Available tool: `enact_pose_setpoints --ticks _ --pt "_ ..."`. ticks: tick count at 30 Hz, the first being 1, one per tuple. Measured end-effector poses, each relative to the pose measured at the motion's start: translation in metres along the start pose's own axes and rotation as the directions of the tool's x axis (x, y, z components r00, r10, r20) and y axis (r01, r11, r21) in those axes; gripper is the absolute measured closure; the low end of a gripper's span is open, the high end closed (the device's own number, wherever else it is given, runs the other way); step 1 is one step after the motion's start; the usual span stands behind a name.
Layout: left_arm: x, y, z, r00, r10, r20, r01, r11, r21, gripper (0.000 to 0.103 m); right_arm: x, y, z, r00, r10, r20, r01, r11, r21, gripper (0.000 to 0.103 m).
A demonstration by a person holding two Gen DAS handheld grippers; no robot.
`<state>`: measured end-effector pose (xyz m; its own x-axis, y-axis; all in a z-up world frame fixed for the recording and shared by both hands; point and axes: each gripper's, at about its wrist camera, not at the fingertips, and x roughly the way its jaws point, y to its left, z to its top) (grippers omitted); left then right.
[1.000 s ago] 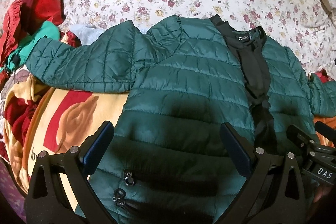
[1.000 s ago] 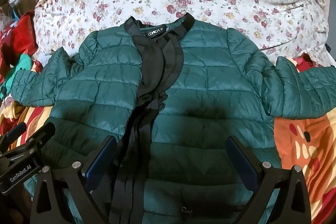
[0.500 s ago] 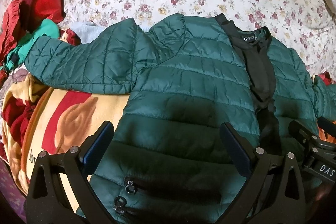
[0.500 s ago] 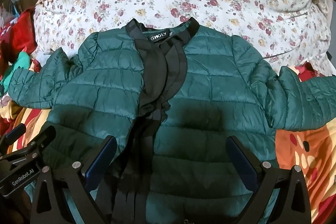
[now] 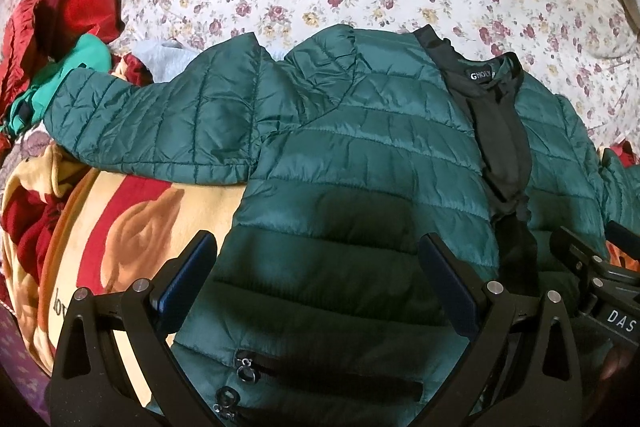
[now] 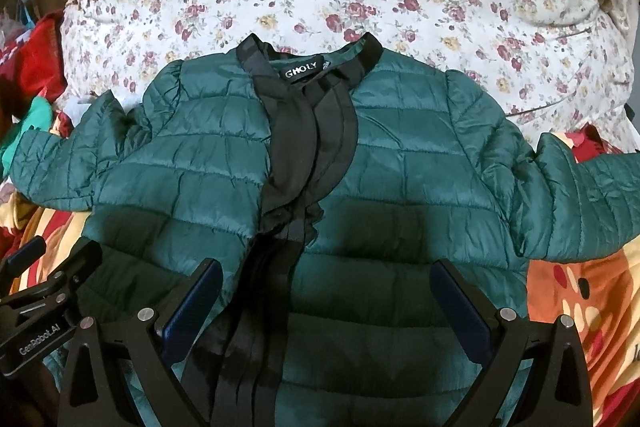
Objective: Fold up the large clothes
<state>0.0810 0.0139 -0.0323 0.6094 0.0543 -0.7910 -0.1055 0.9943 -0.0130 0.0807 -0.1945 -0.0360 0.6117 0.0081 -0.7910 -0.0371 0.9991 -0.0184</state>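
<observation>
Soft daylight, sharp centres, fisheye-bent dark corners.

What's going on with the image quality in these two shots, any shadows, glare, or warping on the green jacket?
Left wrist view: strong fisheye bending and black corners; a dark shadow falls on the green jacket just ahead of the open left gripper; soft sheen on its shoulder panels. Right wrist view: same barrel warp; a similar shadow ahead of the open right gripper; the collar label reads sharply.
</observation>
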Motion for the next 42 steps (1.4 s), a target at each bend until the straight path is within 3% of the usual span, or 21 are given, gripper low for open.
enact_pose_setpoints --ticks 19,30,42 --pt "0.013 0.02 0.011 0.998 0.057 0.0 -0.057 0.998 -0.019 0.002 0.023 0.006 0.012 0.999 0.018 -0.029 -0.019 1.0 -0.012 0.0" --pt "0.018 0.056 0.023 0.992 0.129 0.011 -0.128 0.99 -0.06 0.002 0.039 0.02 0.017 0.995 0.089 -0.034 -0.09 0.996 -0.018 0.0" --pt "0.025 0.082 0.028 0.982 0.19 0.012 -0.188 0.979 -0.072 0.002 0.05 0.032 0.02 0.993 0.11 -0.042 -0.111 0.993 -0.035 0.0"
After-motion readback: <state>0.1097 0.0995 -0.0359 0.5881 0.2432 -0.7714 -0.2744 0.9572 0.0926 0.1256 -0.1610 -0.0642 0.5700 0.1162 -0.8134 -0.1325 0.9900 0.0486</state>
